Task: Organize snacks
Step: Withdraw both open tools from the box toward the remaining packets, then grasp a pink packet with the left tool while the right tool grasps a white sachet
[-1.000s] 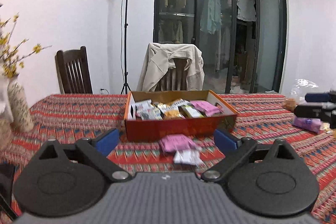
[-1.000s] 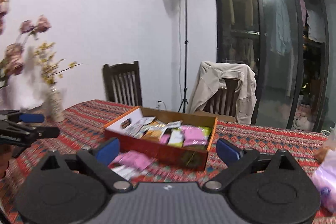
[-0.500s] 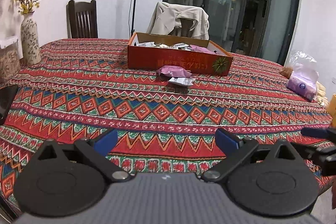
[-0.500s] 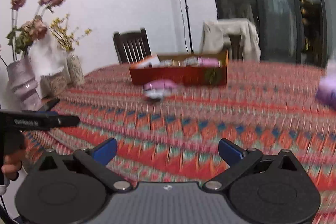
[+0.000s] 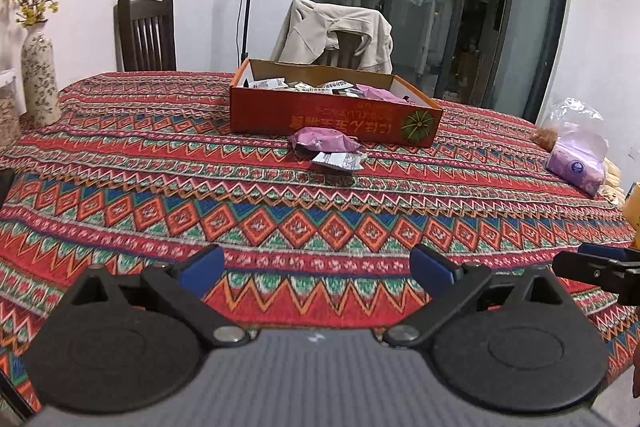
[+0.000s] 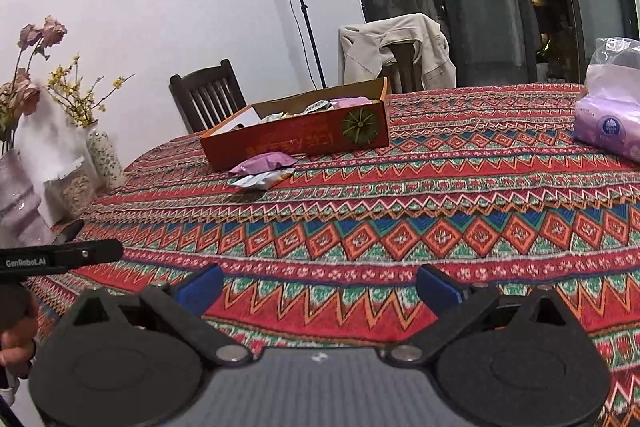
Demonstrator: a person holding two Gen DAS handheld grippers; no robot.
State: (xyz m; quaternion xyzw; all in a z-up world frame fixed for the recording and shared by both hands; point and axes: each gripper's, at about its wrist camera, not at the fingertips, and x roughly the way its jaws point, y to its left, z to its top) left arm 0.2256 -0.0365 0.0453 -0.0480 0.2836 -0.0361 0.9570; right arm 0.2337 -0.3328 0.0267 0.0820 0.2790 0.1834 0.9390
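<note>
An orange cardboard box (image 5: 332,117) (image 6: 304,137) holding several snack packets stands on the far middle of the patterned tablecloth. In front of it lie a pink packet (image 5: 324,141) (image 6: 266,162) and a white packet (image 5: 340,159) (image 6: 260,180). My left gripper (image 5: 316,267) is open and empty, low over the near table edge, far from the packets. My right gripper (image 6: 318,285) is open and empty, also near the front edge. The right gripper shows at the right edge of the left wrist view (image 5: 596,265); the left gripper shows at the left edge of the right wrist view (image 6: 60,255).
A flowered vase (image 5: 39,79) (image 6: 105,157) and jars stand at the table's left. A purple tissue pack in a plastic bag (image 5: 576,163) (image 6: 608,125) lies at the right. Two chairs, one with a beige jacket (image 5: 332,35), stand behind the table.
Both grippers have pulled back from just in front of the box to the near table edge. Both stayed open and empty.
</note>
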